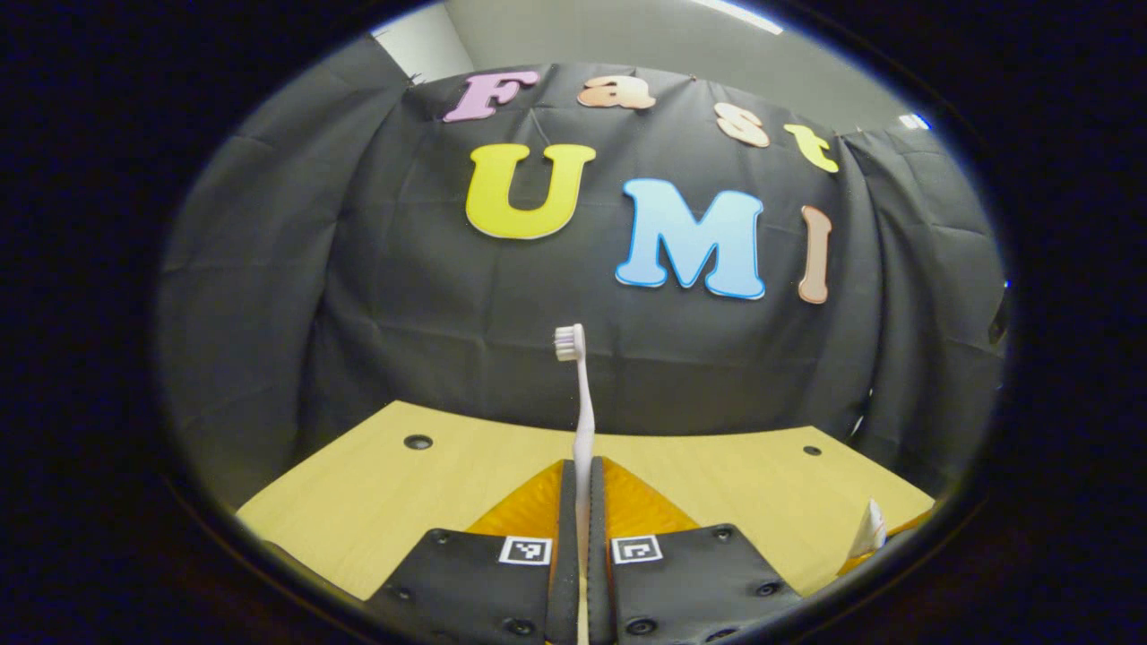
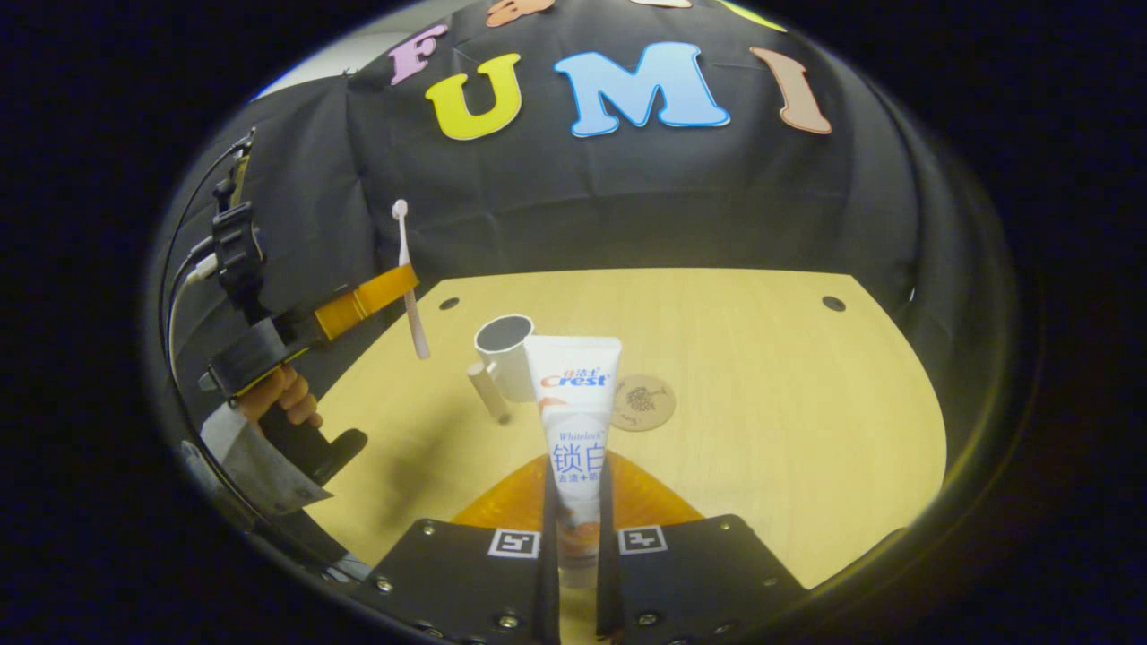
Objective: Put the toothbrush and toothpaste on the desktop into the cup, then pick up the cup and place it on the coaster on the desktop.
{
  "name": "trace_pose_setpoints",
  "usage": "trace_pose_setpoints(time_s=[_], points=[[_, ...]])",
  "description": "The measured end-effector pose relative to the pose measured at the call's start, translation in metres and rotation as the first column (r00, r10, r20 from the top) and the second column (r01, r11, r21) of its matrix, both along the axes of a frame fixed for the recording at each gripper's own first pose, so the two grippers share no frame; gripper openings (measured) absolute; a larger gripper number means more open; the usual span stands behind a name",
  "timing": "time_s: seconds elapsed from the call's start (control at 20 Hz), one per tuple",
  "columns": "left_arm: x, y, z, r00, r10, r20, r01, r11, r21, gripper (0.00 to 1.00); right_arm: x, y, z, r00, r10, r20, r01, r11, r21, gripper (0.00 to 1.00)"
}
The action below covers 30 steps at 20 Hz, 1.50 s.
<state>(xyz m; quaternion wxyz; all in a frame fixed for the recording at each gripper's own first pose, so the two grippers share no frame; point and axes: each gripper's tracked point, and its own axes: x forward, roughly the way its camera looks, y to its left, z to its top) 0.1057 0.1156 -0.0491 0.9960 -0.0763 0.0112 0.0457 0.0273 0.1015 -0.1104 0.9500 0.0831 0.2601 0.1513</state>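
In the left gripper view, the left gripper [image 1: 582,502] is clamped on the toothbrush [image 1: 581,403], whose handle rises between the fingers toward twelve o'clock, bristle head up, above the desktop [image 1: 376,484].

In the right gripper view, the right gripper [image 2: 578,528] pinches the toothpaste [image 2: 573,421], flat end up. Past it at eleven o'clock stands the cup [image 2: 504,354], open and seemingly empty; the coaster [image 2: 642,402] lies bare at one o'clock. Both items are lifted; dropping them in and moving the cup remain, I'd say.

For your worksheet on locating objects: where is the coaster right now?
In the right gripper view the coaster lies flat on the desktop, just right of the cup, behind the held toothpaste.
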Motion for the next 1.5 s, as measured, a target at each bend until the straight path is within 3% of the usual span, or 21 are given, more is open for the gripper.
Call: trace_pose_setpoints(time_s=[0.4, 0.75, 0.95, 1.0, 1.05, 1.1, 1.2, 1.25, 1.4, 1.45, 1.5], points=[[0.068, -0.015, 0.0, 0.995, -0.052, 0.089, 0.049, 0.998, 0.031, 0.1, 0.016, -0.004, -0.018, 0.997, -0.046, -0.063, 0.045, 0.999, -0.017, 0.17], [0.108, -0.023, -0.034, 0.991, -0.115, 0.061, 0.113, 0.993, 0.033, 0.1, 0.029, 0.01, -0.035, 0.991, -0.05, -0.123, 0.049, 0.999, -0.006, 0.17], [0.118, -0.026, -0.053, 0.989, -0.144, 0.03, 0.144, 0.989, 0.02, 0.1, 0.028, 0.016, -0.038, 0.989, -0.05, -0.136, 0.051, 0.999, 0.004, 0.17], [0.12, -0.025, -0.058, 0.988, -0.15, 0.019, 0.15, 0.989, 0.016, 0.17, 0.029, 0.017, -0.038, 0.989, -0.049, -0.139, 0.05, 0.999, 0.0, 0.17], [0.12, -0.025, -0.061, 0.988, -0.152, 0.01, 0.152, 0.988, 0.013, 0.17, 0.029, 0.019, -0.04, 0.989, -0.048, -0.142, 0.048, 0.999, -0.002, 0.17], [0.12, -0.024, -0.065, 0.988, -0.154, 0.005, 0.154, 0.988, 0.01, 0.1, 0.028, 0.02, -0.041, 0.988, -0.046, -0.145, 0.046, 0.999, -0.003, 0.17], [0.116, -0.024, -0.069, 0.987, -0.158, -0.007, 0.159, 0.987, 0.006, 0.1, 0.028, 0.023, -0.042, 0.987, -0.046, -0.151, 0.046, 0.999, -0.003, 0.17], [0.114, -0.026, -0.071, 0.986, -0.164, -0.013, 0.164, 0.986, 0.007, 0.17, 0.027, 0.024, -0.043, 0.987, -0.047, -0.153, 0.047, 0.999, -0.002, 0.17], [0.109, -0.034, -0.077, 0.981, -0.19, -0.031, 0.191, 0.982, 0.017, 0.11, 0.033, 0.028, -0.037, 0.989, -0.045, -0.143, 0.047, 0.999, 0.009, 0.17], [0.107, -0.037, -0.079, 0.978, -0.204, -0.036, 0.205, 0.979, 0.012, 0.19, 0.036, 0.029, -0.033, 0.99, -0.044, -0.13, 0.046, 0.999, 0.008, 0.17], [0.105, -0.04, -0.078, 0.975, -0.218, -0.04, 0.218, 0.976, 0.004, 0.12, 0.041, 0.03, -0.028, 0.992, -0.042, -0.115, 0.043, 0.999, 0.007, 0.17]])
